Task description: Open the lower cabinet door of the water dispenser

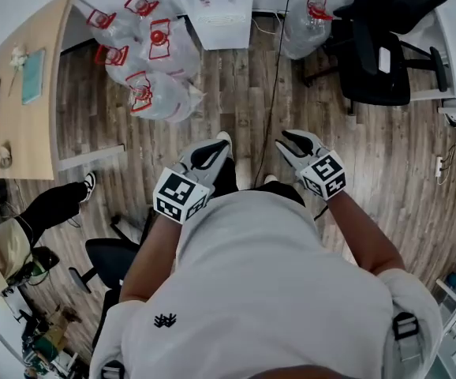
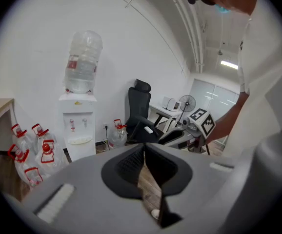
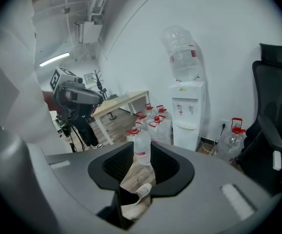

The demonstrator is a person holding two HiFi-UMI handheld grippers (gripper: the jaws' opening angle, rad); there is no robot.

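Grippers, pair: left gripper (image 1: pixel 222 142) pressed together, right gripper (image 1: pixel 285 142) spread and empty, both point to twelve o'clock at the distant water dispenser (image 1: pixel 220 6), presumably to reach its closed lower cabinet door (image 3: pixel 185 136).

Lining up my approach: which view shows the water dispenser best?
The left gripper view: the water dispenser stands nearly front-on, from bottle down to floor. The right gripper view shows it whole too, at more of an angle. The head view catches it only foreshortened from above, at the frame's upper edge.
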